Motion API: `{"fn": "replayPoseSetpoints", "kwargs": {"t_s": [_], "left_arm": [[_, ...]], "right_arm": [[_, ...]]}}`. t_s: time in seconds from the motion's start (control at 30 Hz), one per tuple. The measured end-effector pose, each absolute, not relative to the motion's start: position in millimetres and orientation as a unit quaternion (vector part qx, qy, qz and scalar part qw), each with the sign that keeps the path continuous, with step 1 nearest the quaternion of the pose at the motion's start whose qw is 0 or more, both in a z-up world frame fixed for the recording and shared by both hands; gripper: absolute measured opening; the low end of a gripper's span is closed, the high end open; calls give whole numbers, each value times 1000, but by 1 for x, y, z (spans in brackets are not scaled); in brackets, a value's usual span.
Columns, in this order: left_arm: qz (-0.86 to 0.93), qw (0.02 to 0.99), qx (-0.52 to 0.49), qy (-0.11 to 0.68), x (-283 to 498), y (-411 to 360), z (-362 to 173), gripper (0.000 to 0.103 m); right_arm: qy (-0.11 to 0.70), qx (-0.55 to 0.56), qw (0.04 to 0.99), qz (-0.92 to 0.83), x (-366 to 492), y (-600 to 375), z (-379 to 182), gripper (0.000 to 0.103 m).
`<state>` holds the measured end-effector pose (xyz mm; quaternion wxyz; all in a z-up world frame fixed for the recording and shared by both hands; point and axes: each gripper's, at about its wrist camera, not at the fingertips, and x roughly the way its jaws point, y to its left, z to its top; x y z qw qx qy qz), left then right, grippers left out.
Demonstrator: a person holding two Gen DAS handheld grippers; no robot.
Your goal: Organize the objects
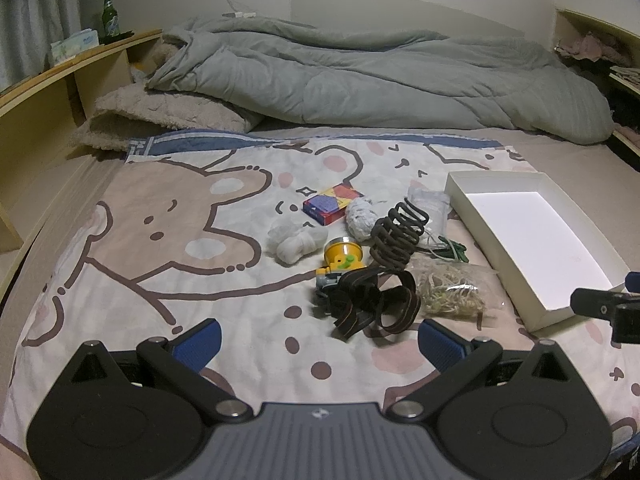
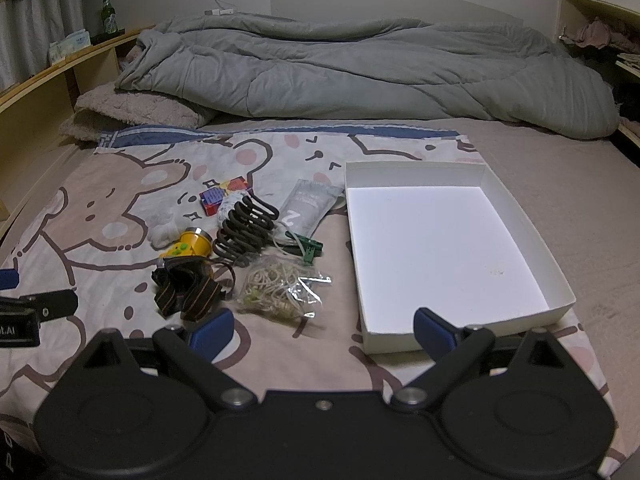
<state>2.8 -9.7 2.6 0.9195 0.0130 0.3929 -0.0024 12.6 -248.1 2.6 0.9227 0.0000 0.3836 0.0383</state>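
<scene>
A pile of small objects lies on the cartoon bed sheet: a yellow headlamp (image 1: pixel 343 258) (image 2: pixel 191 245) with a black strap (image 1: pixel 372 300) (image 2: pixel 186 290), a dark coiled hair clip (image 1: pixel 398 232) (image 2: pixel 246 224), a bag of rubber bands (image 1: pixel 450 290) (image 2: pixel 280 288), a colourful small box (image 1: pixel 332 204) (image 2: pixel 224 196), white wads (image 1: pixel 298 242), a grey sachet (image 2: pixel 308 206) and green clips (image 2: pixel 310 248). An empty white box (image 1: pixel 532 236) (image 2: pixel 440 248) lies to their right. My left gripper (image 1: pixel 320 340) is open, just short of the strap. My right gripper (image 2: pixel 324 332) is open, near the box's front edge.
A rumpled grey duvet (image 1: pixel 360 76) (image 2: pixel 360 68) and a beige plush blanket (image 1: pixel 160 116) lie across the far side of the bed. A wooden shelf (image 1: pixel 60 80) with a green bottle (image 1: pixel 110 16) runs along the left. Another shelf stands at the far right.
</scene>
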Motion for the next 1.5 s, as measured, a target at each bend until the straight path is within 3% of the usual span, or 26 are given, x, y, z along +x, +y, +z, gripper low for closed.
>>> {"fn": "replayPoseSetpoints", "kwargs": {"t_s": [0.8,1.1,1.3,1.37,1.5], "left_arm": [[7,938,-31,346,78,7,30,103],[-4,934,-6,358,122,-2,11,94],[-16,925,6,379,149,-6,-9,84],[-16,920,0,392,157,-5,-17,82],[-21,909,-9,417,171,-4,-34,69]], "right_arm": [[317,-74,942,76,72,-224,28,97],[334,-45,937,89,126,-232,9,89],[343,-34,930,128,153,-233,-6,70],[363,-34,921,139,164,-232,-15,51],[431,-11,891,143,184,-236,-40,27]]}}
